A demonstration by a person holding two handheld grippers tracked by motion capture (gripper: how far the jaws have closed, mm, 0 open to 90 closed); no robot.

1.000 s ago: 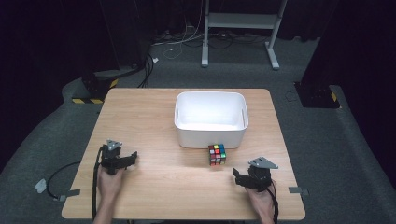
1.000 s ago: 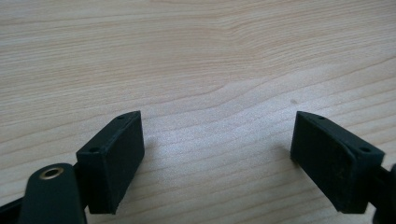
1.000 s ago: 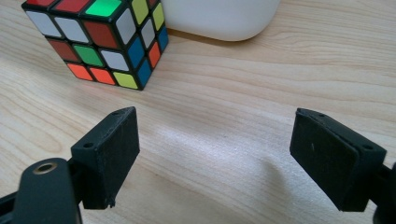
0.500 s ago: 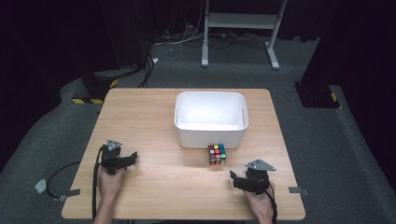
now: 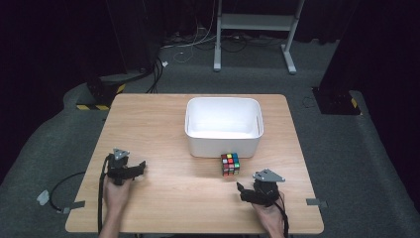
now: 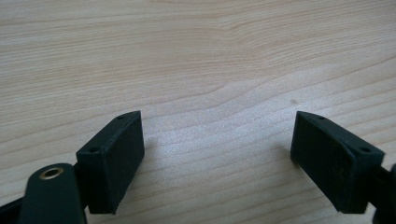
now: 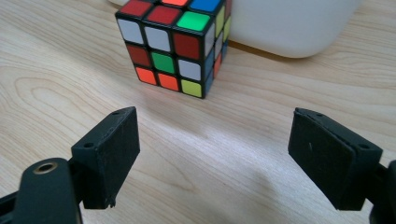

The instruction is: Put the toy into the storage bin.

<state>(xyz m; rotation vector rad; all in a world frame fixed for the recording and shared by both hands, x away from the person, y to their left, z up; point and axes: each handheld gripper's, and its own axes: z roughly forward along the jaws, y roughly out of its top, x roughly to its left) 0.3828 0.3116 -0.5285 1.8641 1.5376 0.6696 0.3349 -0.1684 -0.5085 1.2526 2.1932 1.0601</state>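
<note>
A: High view. A wooden table (image 5: 163,119) carries a white bin (image 5: 223,126) at its centre, far half. A puzzle cube (image 5: 230,164) stands just near of the bin's front wall, toward the right. The left gripper (image 5: 140,166) rests at the near left, well apart from the cube; the right gripper (image 5: 241,190) lies at the near right, close to the cube, not touching it.

B: What do the gripper views add?

A: Jaw state, which the high view leaves too small to read. Left gripper view: the left gripper (image 6: 217,140) has its jaws spread wide over bare wood grain, nothing between them. Right gripper view: the right gripper (image 7: 215,140) is likewise released, jaws wide apart. The cube (image 7: 175,42) sits beyond them, left of centre, its coloured stickers legible; the bin's rounded corner (image 7: 294,25) stands directly behind it.

B: Contact?

A: None; wood shows between jaws and cube.
</note>
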